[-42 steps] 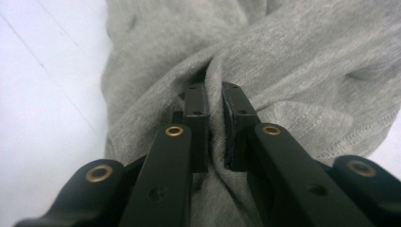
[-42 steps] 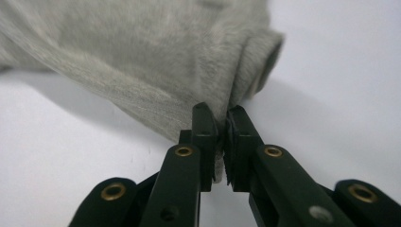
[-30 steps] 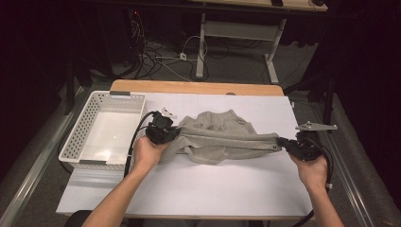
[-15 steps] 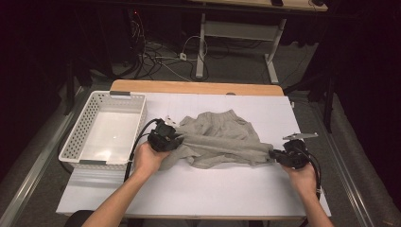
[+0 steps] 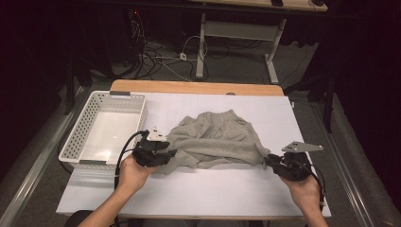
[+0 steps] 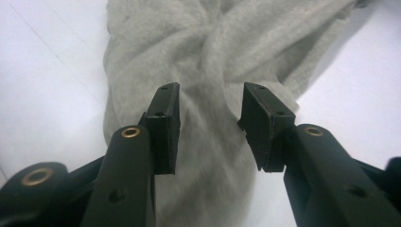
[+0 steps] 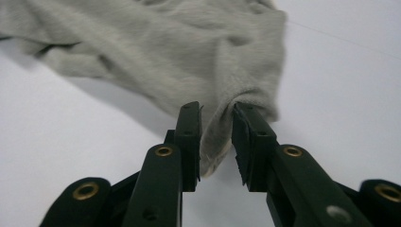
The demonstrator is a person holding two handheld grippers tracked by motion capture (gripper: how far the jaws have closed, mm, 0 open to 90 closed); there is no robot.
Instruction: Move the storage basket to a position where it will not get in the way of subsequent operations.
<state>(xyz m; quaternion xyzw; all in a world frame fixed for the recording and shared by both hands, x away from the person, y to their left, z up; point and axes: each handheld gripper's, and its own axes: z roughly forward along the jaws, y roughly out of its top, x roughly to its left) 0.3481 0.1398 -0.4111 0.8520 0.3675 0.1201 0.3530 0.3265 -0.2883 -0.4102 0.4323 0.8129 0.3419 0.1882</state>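
A grey knit garment (image 5: 213, 139) lies crumpled on the white table top (image 5: 213, 194). My left gripper (image 5: 171, 153) is at its left end. In the left gripper view my left gripper (image 6: 210, 101) has just been opening, and the garment (image 6: 208, 56) lies loose between the jaws without being pressed. My right gripper (image 5: 269, 161) is at the garment's right corner. In the right gripper view my right gripper (image 7: 216, 113) has also just been opening. A folded corner of the garment (image 7: 215, 142) hangs slack in the narrow gap.
A white perforated basket (image 5: 80, 137) stands at the left of the table, just beyond my left hand, with nothing in it. The table's wooden far edge (image 5: 198, 87) lies behind the garment. Cables and a metal frame sit on the floor past it.
The garment was stretched taut between both grippers; now it lies slack on the table. Both hands have come nearer the front edge, and both pairs of jaws have opened.
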